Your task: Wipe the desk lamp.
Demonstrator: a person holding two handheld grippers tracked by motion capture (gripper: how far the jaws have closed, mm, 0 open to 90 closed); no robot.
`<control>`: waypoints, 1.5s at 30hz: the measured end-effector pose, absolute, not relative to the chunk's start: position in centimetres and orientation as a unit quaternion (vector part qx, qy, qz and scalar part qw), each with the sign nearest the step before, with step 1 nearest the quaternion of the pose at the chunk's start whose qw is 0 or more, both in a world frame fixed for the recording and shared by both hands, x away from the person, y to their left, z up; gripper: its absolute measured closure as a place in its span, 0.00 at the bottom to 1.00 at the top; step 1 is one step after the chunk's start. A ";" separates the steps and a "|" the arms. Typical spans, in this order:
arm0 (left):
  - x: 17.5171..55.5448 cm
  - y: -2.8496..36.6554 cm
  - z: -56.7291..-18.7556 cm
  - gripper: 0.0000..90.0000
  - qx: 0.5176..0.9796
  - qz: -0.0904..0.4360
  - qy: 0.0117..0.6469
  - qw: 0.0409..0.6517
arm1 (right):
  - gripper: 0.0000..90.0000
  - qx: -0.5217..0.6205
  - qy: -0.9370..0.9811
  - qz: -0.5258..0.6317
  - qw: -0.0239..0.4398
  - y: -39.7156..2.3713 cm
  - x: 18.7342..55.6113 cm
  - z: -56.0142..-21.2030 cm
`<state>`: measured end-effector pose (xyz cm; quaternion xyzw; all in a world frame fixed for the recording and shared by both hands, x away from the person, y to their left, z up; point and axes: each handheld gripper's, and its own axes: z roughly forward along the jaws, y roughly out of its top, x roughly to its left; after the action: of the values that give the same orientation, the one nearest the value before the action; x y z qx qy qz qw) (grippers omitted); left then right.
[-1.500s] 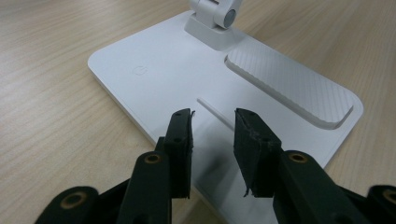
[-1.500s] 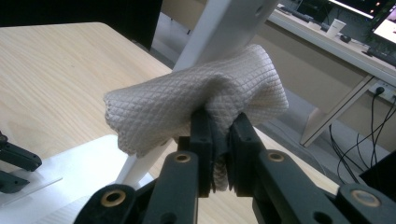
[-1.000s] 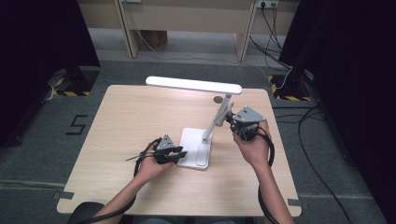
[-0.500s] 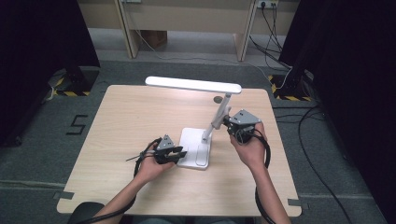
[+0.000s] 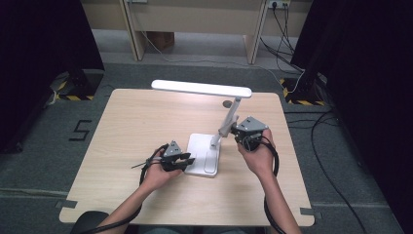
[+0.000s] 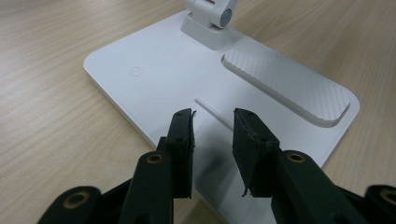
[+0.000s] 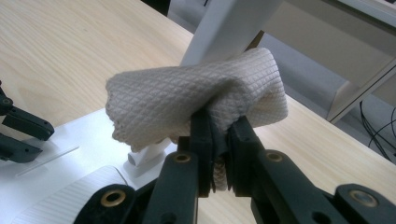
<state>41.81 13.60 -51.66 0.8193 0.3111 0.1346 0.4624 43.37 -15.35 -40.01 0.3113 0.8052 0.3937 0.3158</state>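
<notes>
Two hand-held grippers are worked over a white desk lamp on the wooden table (image 5: 122,146). Nearest, the left gripper (image 6: 212,116) is held low over the near-left edge of the lamp base (image 6: 154,79), jaws spread with a clear gap and nothing between them; whether the jaws bear on the base to steady it cannot be told. A ribbed recess (image 6: 285,84) is seen on the right of the base in the left gripper view, with the hinge block (image 6: 210,18) at its far edge. Farther and to the right, the right gripper (image 7: 219,126) is pinched on a cream waffle-weave cloth (image 7: 187,98), the wad being pressed against the slanted lamp arm (image 7: 229,23) just above the hinge. Farthest, the long lamp head (image 5: 202,88) is seen level above the far half of the table. Judged step: wiping of the arm with the cloth. Risks noted: sideways pressure on the arm could fold the hinge or slide the light base, since the base is not clamped; only a fold of cloth is nipped, so friction on the arm could drag it free; the black jaws could strike the plastic if the wad shifts.
</notes>
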 end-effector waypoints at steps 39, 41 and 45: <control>41.8 13.6 -51.6 0.76 0.819 0.135 0.311 0.462 | 0.93 0.326 0.830 0.371 0.259 -13.7 44.5 -44.7; 41.8 13.6 -51.6 0.77 0.819 0.135 0.311 0.462 | 0.93 0.325 0.831 0.370 0.260 -13.6 44.5 -45.0; 41.8 13.5 -51.6 0.77 0.819 0.135 0.312 0.462 | 0.93 0.326 0.833 0.368 0.254 -13.4 44.6 -45.5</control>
<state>41.75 13.54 -51.64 0.8193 0.3116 0.1352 0.4618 44.56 -13.37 -45.52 0.3255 0.8333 0.3676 0.2542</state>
